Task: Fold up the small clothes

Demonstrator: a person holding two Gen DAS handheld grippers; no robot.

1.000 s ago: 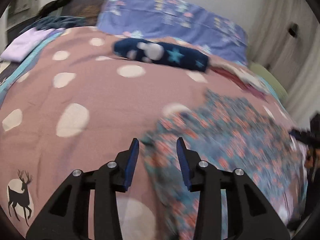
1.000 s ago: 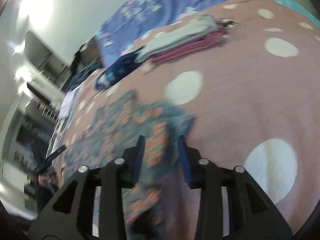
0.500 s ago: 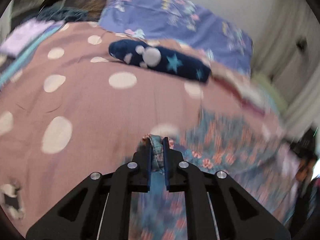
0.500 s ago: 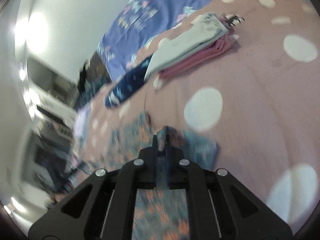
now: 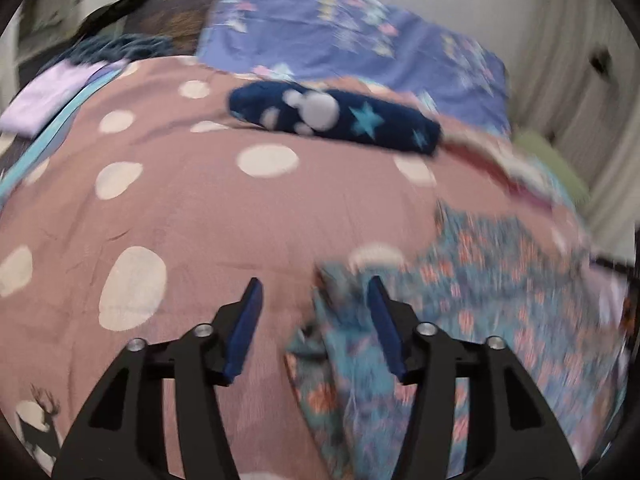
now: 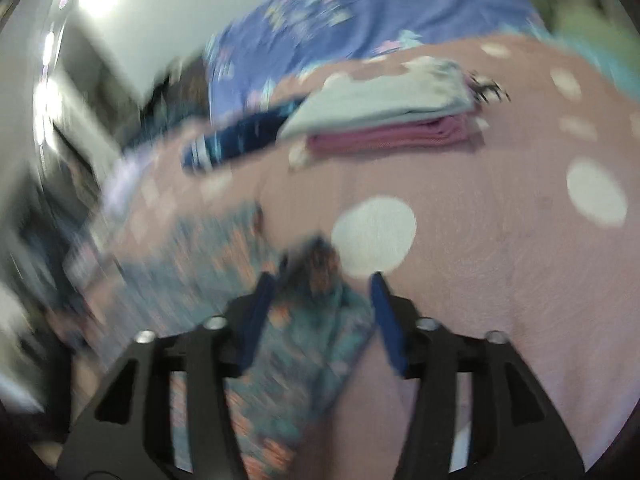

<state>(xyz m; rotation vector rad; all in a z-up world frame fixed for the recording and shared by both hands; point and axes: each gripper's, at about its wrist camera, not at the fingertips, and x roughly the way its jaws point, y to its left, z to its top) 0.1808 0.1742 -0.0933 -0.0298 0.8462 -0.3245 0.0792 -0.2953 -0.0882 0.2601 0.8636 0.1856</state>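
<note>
A teal floral garment (image 5: pixel 460 300) lies spread on the pink dotted bedspread (image 5: pixel 200 216). My left gripper (image 5: pixel 316 284) is opening over the garment's left corner; the cloth lies between the blue pads and neither pad presses on it. In the right wrist view the same floral garment (image 6: pixel 312 320) has its right corner bunched between the fingers of my right gripper (image 6: pixel 322 280). That gripper's jaws are opening too, and the cloth sits loose in the gap.
A dark blue star-patterned folded piece (image 5: pixel 336 118) lies further up the bed. A stack of folded clothes (image 6: pixel 388 120), pale grey over pink, sits beside it. A purple patterned pillow (image 5: pixel 352 40) is at the head and a lilac cloth (image 5: pixel 52 92) at the far left.
Half a second ago both grippers were shut on the garment's corners. Both have since spread their jaws and let the cloth drop onto the bed.
</note>
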